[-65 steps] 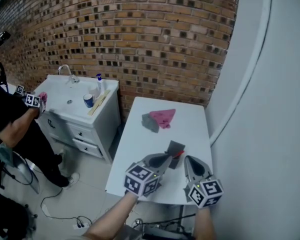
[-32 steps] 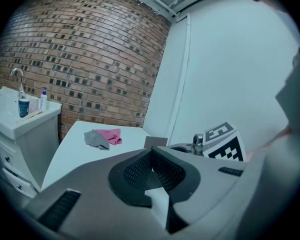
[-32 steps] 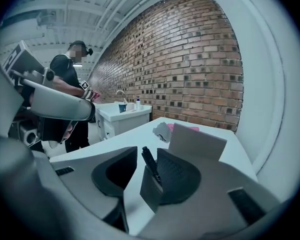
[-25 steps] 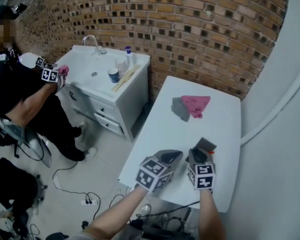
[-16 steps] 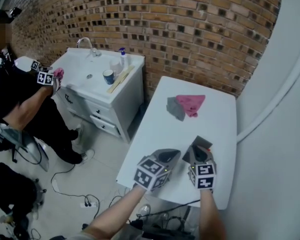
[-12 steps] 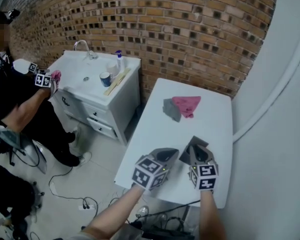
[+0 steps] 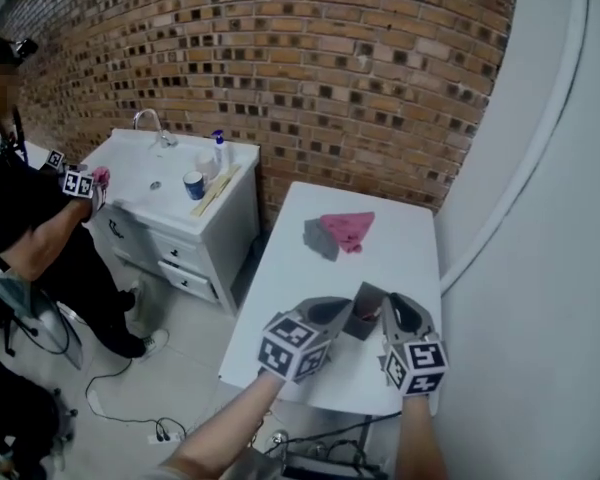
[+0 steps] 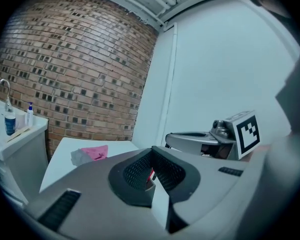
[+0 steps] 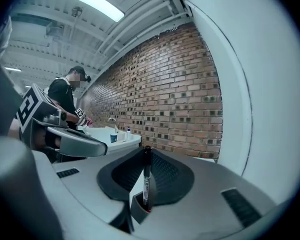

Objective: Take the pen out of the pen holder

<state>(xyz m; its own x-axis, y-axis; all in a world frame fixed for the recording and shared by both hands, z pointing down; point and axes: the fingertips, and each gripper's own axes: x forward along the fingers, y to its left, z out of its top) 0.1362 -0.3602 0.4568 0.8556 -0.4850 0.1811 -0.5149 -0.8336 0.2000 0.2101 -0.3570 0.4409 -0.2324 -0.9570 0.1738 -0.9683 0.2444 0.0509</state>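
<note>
Pinches the pen [image 9: 147, 181] at its very top in the right tongs [image 7: 395, 303], upright, foot down in the holder [image 7: 370, 296] toward the front of the surface [image 7: 380, 248]. Clamps the holder's wall, seemingly, in the left tongs [image 7: 345, 308], pressed in from the other side. Risks losing the pen through so slim a pinch at its end. Risks jamming it against the holder's rim by pulling aslant rather than straight up, then hauling the holder along or tipping it. Risks knocking the two tongs together, working this close. Risks nudging the holder over the near edge by any sideways shove.
</note>
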